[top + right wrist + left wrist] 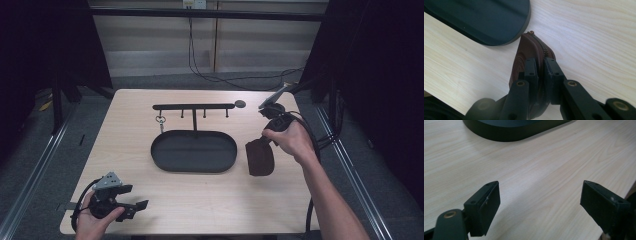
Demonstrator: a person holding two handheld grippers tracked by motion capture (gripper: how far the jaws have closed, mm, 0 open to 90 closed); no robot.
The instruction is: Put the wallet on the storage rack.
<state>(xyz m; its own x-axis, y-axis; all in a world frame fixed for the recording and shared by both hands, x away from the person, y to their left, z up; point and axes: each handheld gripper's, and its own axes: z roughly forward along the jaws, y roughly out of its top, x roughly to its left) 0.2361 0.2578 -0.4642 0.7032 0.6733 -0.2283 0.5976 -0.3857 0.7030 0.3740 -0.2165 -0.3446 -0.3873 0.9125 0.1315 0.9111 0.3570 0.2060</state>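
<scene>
1. The brown zip pouch [260, 157] lies on the table [210, 195] just right of the oval tray [194, 151]. It looks soft, light and floppy, so it will likely sag when lifted.
2. The zip edge looks the firmest place to pinch.
3. The right gripper [541, 65] is clamped on the pouch along that zip edge.
4. The left gripper [540, 202] hangs wide apart over bare table near the front-left corner, holding nothing.

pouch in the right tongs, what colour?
Dark brown pouch with a zip; the right gripper view shows it best.
</scene>
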